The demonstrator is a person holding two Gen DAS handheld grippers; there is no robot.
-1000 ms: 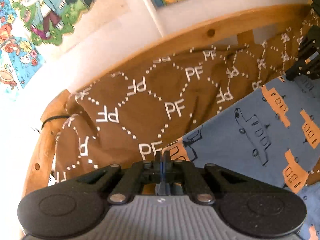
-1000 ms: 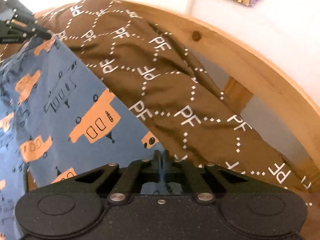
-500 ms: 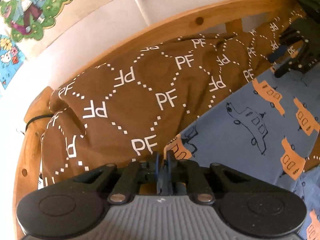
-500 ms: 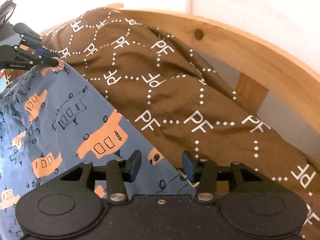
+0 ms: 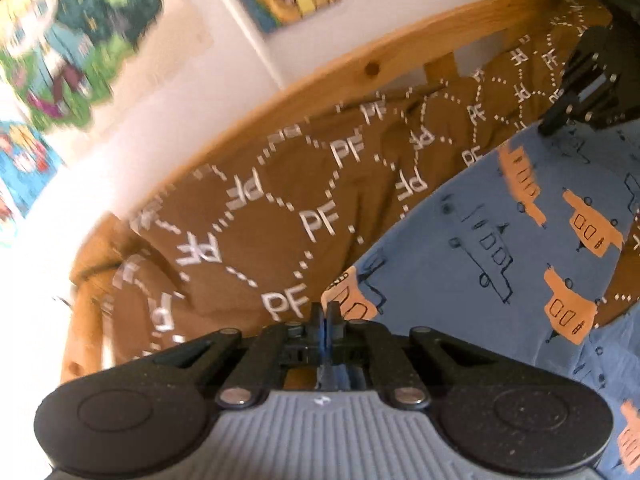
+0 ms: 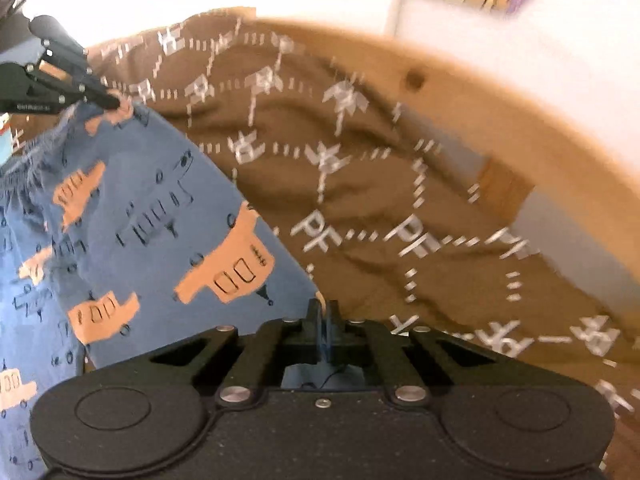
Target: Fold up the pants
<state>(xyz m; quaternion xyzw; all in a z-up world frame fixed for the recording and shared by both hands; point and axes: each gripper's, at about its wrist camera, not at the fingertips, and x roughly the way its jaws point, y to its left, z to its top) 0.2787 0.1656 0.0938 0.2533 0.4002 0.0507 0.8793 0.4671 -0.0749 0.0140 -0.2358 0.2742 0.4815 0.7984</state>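
you have the left gripper (image 5: 327,312) and the right gripper (image 6: 322,310) each pinched on a corner of the blue pants (image 5: 492,240) spread over the brown blanket (image 5: 280,200), so expect light, limp cloth that sags between holds.

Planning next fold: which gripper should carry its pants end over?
Right, probably. Left gripper and right gripper are both shut on pants corners; the left's sits by the gathered waistband, so the right's end folds toward it.
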